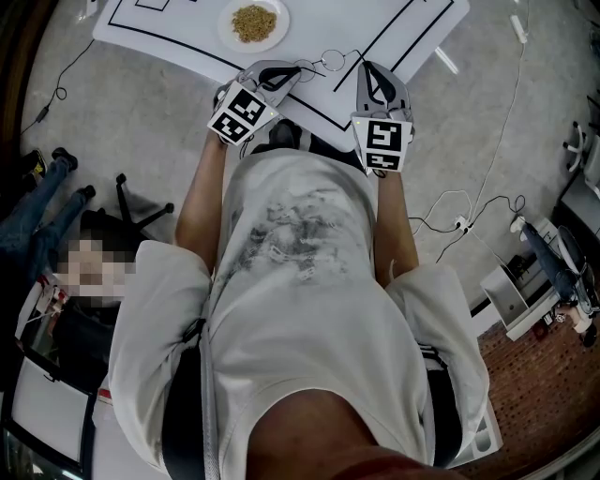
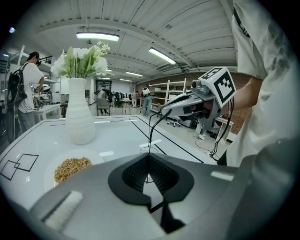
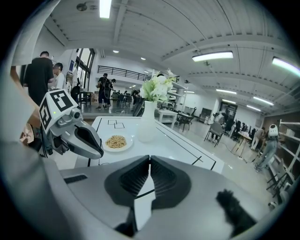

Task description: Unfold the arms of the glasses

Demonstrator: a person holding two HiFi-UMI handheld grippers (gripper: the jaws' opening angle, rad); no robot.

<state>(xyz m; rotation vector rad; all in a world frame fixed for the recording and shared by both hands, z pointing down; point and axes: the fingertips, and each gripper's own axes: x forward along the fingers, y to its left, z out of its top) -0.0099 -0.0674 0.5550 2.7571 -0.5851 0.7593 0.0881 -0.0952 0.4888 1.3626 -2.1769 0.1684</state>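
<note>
Thin black wire glasses (image 1: 325,63) are held just above the front edge of the white table (image 1: 412,28). My left gripper (image 1: 298,70) is shut on the frame: a thin wire runs between its pads (image 2: 149,161), and a lens ring (image 2: 149,150) shows just past them. One arm of the glasses (image 2: 153,123) rises from there and curves over to the tips of my right gripper (image 2: 165,109). My right gripper (image 1: 367,67) is shut, and the arm's end meets its closed tips. From the right gripper view (image 3: 150,161) the wire itself is hidden.
A plate of brown grains (image 1: 253,23) lies farther back on the table, with a white vase of flowers (image 2: 78,119) behind it. Black lines mark the tabletop. A person sits by a chair (image 1: 131,202) at the left, and cables (image 1: 469,220) trail over the floor.
</note>
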